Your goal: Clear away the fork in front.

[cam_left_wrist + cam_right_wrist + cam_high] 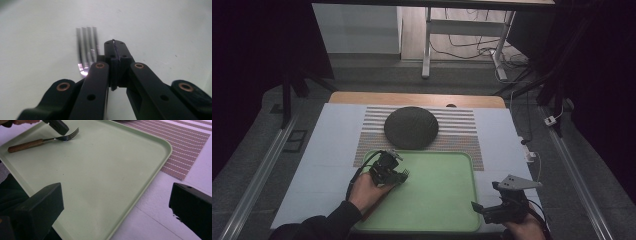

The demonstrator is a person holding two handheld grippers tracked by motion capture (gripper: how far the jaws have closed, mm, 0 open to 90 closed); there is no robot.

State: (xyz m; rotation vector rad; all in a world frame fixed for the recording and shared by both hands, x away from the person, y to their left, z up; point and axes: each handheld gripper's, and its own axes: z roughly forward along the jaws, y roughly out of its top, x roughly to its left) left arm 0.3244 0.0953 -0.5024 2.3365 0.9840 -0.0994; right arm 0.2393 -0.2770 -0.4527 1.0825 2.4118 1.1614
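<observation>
1. We see the fork (45, 140) lying on the green tray (447, 200), near its left edge, tines pointing toward the tray's middle.
2. Our left gripper (399, 175) sits over the fork's neck, jaws pressed together with nothing between them; the tines (87, 46) lie just beside the tips.
3. Our right gripper (477, 207) hovers at the tray's near right corner, jaws wide, empty.

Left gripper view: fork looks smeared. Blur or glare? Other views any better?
Left gripper view: the fork tines are streaked by blur, with a bright glare spot at their base; the shut jaws are soft too. Right gripper view: fork and tray are fairly sharp and evenly lit, the near jaws out of focus. High view: dim overall, dark corners, tray still readable.
</observation>
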